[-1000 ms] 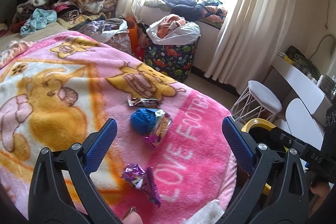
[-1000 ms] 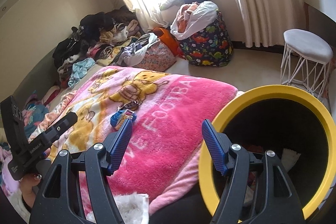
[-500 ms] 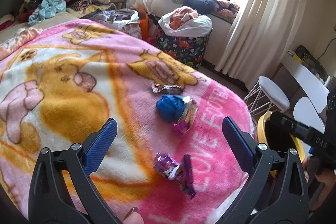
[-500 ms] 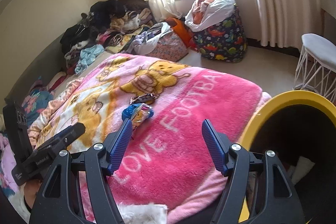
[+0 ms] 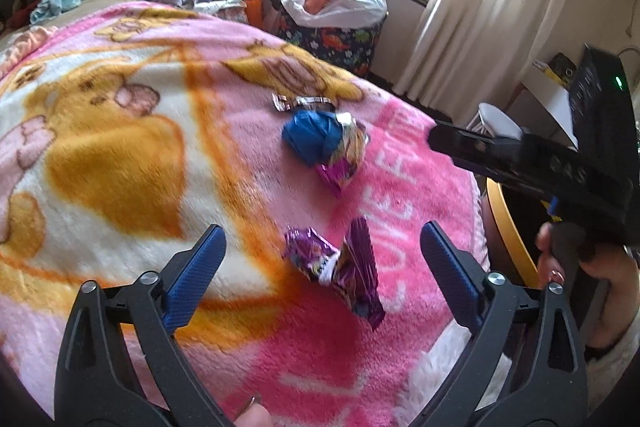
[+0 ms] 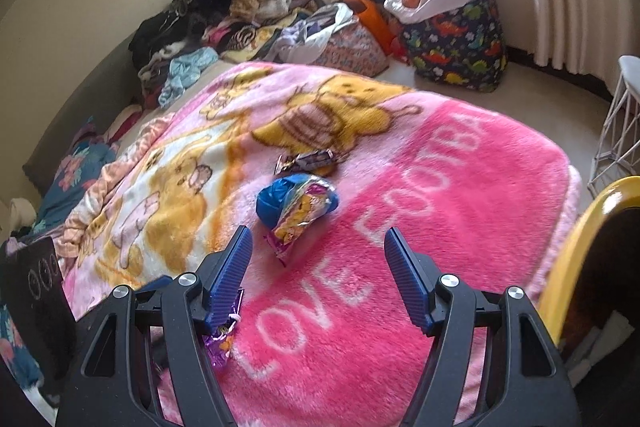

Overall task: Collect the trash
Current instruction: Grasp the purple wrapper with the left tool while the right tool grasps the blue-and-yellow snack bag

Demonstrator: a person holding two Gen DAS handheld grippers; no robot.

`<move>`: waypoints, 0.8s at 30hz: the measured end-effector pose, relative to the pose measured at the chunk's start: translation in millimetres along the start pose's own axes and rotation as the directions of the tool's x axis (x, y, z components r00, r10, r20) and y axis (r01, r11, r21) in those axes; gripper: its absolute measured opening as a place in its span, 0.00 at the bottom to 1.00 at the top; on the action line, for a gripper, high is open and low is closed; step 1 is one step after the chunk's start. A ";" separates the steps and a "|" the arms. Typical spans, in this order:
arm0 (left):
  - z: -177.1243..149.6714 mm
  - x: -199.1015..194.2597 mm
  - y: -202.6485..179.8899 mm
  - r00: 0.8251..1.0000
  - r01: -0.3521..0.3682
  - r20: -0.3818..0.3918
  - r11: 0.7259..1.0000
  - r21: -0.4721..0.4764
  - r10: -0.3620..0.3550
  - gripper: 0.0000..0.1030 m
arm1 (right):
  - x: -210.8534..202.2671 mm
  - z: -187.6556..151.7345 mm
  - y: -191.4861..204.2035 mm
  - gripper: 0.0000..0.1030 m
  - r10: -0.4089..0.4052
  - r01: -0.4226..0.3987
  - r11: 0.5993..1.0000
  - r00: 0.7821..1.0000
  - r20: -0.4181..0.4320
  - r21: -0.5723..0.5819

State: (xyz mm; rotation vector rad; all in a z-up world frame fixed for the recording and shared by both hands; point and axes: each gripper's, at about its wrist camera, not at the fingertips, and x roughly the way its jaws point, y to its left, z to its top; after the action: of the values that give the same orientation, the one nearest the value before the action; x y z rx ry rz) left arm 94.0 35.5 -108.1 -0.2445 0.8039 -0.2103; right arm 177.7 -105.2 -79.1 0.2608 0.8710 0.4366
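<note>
Trash lies on a pink cartoon blanket (image 5: 120, 147). A crumpled purple wrapper (image 5: 340, 267) lies just ahead of my open, empty left gripper (image 5: 320, 259); part of it shows in the right wrist view (image 6: 224, 343). Farther off lie a blue crumpled ball (image 5: 312, 139) with a colourful foil packet (image 5: 344, 155) against it, and a small silver wrapper (image 5: 304, 103). My right gripper (image 6: 320, 259) is open and empty, just short of the ball (image 6: 276, 199) and packet (image 6: 300, 219). A yellow-rimmed bin (image 6: 576, 239) stands at the bed's right edge.
A dinosaur-print hamper (image 6: 456, 43) full of clothes stands by the curtain. A clothes pile (image 6: 224, 15) covers the bed's far end. A white wire stool (image 6: 624, 123) stands beside the bin. The right gripper's body (image 5: 560, 163) shows at right in the left wrist view.
Both grippers have moved in over the blanket toward the trash. The purple wrapper now sits between the left fingers' line; the bin has slid toward the right edge of the right view.
</note>
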 end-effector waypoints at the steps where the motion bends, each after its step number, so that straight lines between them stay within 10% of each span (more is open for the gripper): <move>1: -2.1 2.6 -0.1 1.000 0.007 -0.011 1.000 -0.001 -0.007 0.80 | 5.5 0.7 1.0 0.64 0.008 -0.008 1.000 1.000 -0.014 0.002; 12: -16.5 22.2 -9.5 0.996 0.027 -0.087 0.999 0.032 -0.024 0.46 | 56.3 6.7 3.1 0.58 0.073 -0.066 0.996 0.991 -0.114 0.061; 24: -14.2 23.7 -9.3 0.996 0.025 -0.089 0.999 0.028 -0.023 0.30 | 60.2 4.2 -3.6 0.25 0.111 -0.100 0.989 0.988 -0.108 0.105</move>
State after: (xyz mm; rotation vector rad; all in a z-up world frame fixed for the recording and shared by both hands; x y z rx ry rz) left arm 98.7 18.2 -131.0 -0.2185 0.8852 -0.2566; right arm 215.9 -80.3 -118.7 0.3779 0.9947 0.5111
